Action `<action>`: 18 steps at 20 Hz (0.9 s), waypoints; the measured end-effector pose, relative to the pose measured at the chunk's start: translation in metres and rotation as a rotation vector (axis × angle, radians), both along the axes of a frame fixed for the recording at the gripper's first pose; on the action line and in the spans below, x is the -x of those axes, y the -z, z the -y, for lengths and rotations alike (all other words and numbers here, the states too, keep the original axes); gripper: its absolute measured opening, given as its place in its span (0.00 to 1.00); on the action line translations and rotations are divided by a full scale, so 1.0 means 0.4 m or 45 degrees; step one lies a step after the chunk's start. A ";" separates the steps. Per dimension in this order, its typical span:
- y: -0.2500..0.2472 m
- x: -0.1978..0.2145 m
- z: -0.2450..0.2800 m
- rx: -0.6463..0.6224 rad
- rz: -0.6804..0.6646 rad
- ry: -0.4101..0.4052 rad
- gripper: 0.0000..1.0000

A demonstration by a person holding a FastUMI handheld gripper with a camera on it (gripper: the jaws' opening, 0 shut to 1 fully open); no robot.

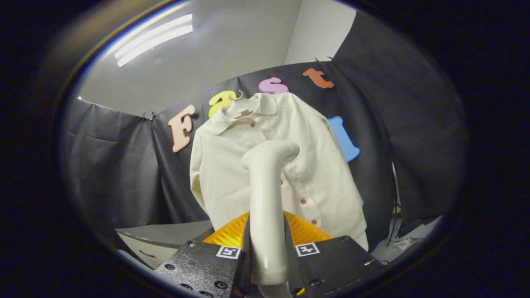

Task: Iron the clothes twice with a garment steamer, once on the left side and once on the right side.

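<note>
A cream button-up shirt (232,165) hangs on a hanger (239,108) against the black cloth wall, its collar at the top and small reddish buttons running down the front. My gripper (267,244) is shut on the handle of a cream garment steamer (267,194), which rises straight up between the fingers. The steamer's bent head (275,151) points toward the shirt's chest, near the button line at mid-height. Whether the head touches the fabric I cannot tell. The steamer hides part of the shirt's middle.
A light table surface (165,236) lies below the shirt to the left. A dark cable (395,211) hangs down the wall to the right of the shirt. A ceiling light (153,39) glows above.
</note>
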State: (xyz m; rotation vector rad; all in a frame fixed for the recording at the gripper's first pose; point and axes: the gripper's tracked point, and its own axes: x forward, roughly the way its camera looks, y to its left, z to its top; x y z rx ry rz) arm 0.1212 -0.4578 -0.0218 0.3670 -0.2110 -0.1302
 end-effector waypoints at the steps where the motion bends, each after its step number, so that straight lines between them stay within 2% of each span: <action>1: -0.035 -0.016 0.016 0.027 0.014 0.019 0.33; 4: -0.120 -0.064 0.063 0.091 0.039 0.066 0.33; 8: -0.202 -0.159 0.128 0.077 0.050 0.082 0.33; 14: -0.230 -0.268 0.196 0.020 0.075 0.041 0.33; 18: -0.176 -0.296 0.203 -0.018 0.066 -0.011 0.33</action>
